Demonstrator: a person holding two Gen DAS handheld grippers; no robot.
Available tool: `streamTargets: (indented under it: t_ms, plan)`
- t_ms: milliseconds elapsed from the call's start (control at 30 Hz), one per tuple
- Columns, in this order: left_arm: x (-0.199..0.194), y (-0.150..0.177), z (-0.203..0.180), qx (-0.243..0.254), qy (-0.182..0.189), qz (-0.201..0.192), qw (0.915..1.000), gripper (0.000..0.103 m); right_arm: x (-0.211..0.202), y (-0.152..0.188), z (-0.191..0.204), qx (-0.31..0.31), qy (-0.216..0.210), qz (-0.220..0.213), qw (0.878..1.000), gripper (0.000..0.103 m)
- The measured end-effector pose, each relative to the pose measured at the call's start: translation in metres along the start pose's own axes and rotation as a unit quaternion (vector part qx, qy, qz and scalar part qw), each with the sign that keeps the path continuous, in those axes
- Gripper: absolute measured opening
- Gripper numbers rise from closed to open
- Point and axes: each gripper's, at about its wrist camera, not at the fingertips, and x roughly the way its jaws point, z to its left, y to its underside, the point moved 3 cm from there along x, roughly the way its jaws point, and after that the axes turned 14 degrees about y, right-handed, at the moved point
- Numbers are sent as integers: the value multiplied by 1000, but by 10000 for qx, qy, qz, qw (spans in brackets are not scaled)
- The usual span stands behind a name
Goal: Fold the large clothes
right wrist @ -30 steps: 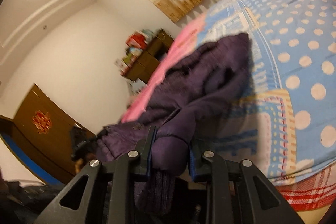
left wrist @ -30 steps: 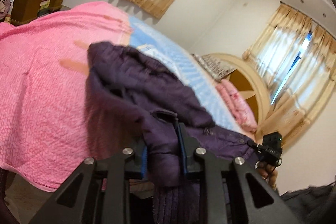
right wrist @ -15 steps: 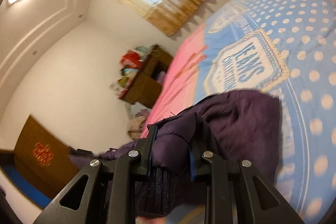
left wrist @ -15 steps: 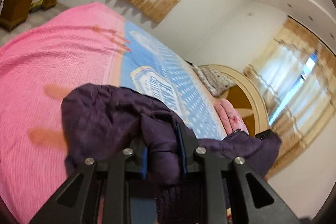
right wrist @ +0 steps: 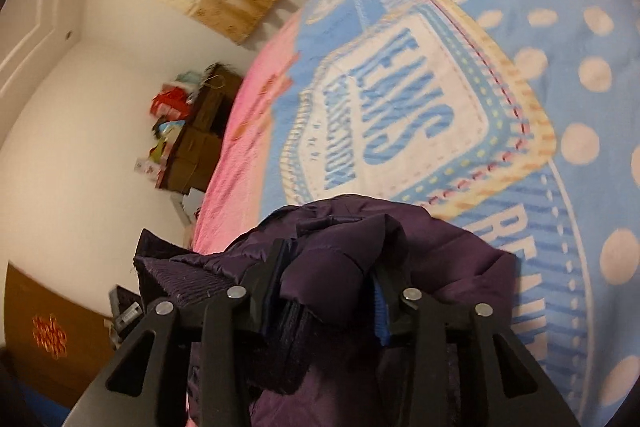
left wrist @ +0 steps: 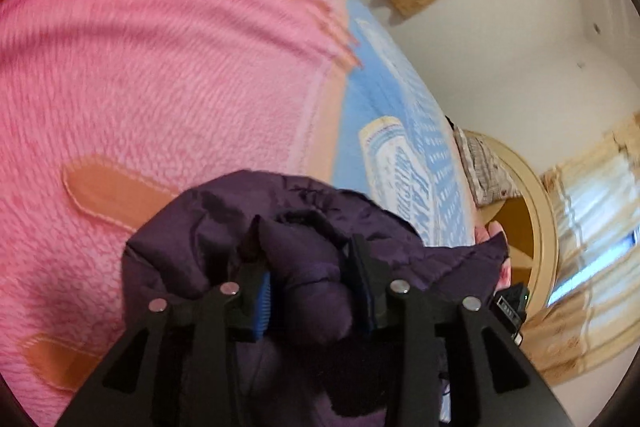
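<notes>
A dark purple padded jacket (left wrist: 320,219) hangs bunched between both grippers above the bed. My left gripper (left wrist: 310,259) is shut on a thick fold of it over the pink blanket (left wrist: 160,75). In the right wrist view my right gripper (right wrist: 332,267) is shut on another fold of the jacket (right wrist: 440,251), over the blue dotted blanket (right wrist: 520,75). The jacket's ribbed cuff (right wrist: 188,279) shows left of the right gripper. The other gripper's body (left wrist: 510,307) shows at the jacket's far end.
The bed carries the pink blanket on one half and the blue blanket with a white lettered patch (right wrist: 400,107) on the other. A rounded wooden headboard (left wrist: 536,219) and pillows stand at its end. A cluttered dark wooden cabinet (right wrist: 200,131) stands by the wall.
Both grippers have pulled the jacket back and up off the bed. It covered much of the blankets a second ago and is now bunched close at the fingers.
</notes>
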Motion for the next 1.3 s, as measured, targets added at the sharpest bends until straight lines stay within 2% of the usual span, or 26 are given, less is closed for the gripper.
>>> streamTargets:
  t_ms: [33,67,100,133,200,267,333,400,433,500,533,600,667,700,733,767,833,933,967,1000,1033,1100,1167,1200,1233,1300]
  plan:
    - [-6,-2,-6,60,68,-53,9999,48,-7,-1,2,-13,-75,-34,10000,47]
    - [-14,-2,-14,151,109,-146,9997,69,-10,-1,3,7,-178,-57,9998,51]
    - [-23,-4,-22,293,61,-319,9990,95,-15,-1,4,73,-383,-63,9992,67]
    - [-30,-5,-28,430,29,-483,9979,103,-19,-2,3,315,-815,-13,9962,88]
    - [-42,-10,-37,615,272,-672,9955,103,-26,-6,0,845,-1199,-49,9892,93]
    - [-50,-13,-38,624,181,-775,9949,103,-41,-14,3,854,-1160,-409,9887,93]
    - [-55,-6,-42,923,-16,-859,9920,103,-58,-18,6,627,-616,-772,9931,94]
    - [-50,5,-48,1324,-474,-804,9868,103,-67,-14,18,242,44,-924,9954,93]
    - [-46,10,-51,1543,-604,-793,9830,103,-67,-7,34,-280,447,-949,9941,93]
    - [-29,18,-60,2118,-1007,-722,9694,103,-60,6,62,-1151,954,-929,9844,93]
    - [-24,19,-62,2342,-1134,-662,9633,102,-53,16,78,-1640,1243,-928,9742,93]
    - [5,19,-73,2903,-1516,-424,9439,88,-40,31,104,-2395,1655,-1007,9514,92]
    - [25,26,-82,3530,-1892,-221,9160,84,-20,37,115,-2753,1876,-931,9383,81]
    - [38,29,-85,3845,-2124,-57,8983,81,-7,37,117,-2859,1943,-794,9350,67]
    - [48,28,-84,3960,-2226,75,8908,79,12,36,118,-2896,2066,-580,9328,57]
    - [62,27,-80,3991,-2283,317,8875,79,26,34,117,-2903,2121,-463,9320,57]
    - [74,25,-71,3904,-2449,525,8859,78,58,38,112,-2991,2207,41,9283,57]
    - [85,27,-48,3726,-2394,826,8928,76,68,50,112,-3301,2398,-139,9129,52]
    - [83,29,-45,3722,-2260,777,8969,67,67,54,115,-3368,2438,-229,9092,47]
    - [80,32,-45,3758,-2111,764,8991,50,65,58,116,-3448,2447,-325,9056,45]
    - [79,35,-46,3798,-2024,747,8995,42,61,61,117,-3503,2434,-421,9035,41]
    - [73,40,-55,3993,-1942,608,8940,20,53,63,122,-3554,2401,-723,9005,35]
    - [62,46,-70,4230,-1978,268,8839,18,35,62,133,-3551,2329,-1143,8981,34]
    - [55,46,-78,4282,-1945,94,8825,18,25,63,137,-3548,2293,-1352,8962,34]
    - [48,48,-85,4285,-1816,-12,8851,18,20,64,140,-3558,2282,-1444,8947,34]
    - [43,47,-90,4327,-1808,-86,8832,18,16,67,142,-3641,2355,-1519,8882,34]
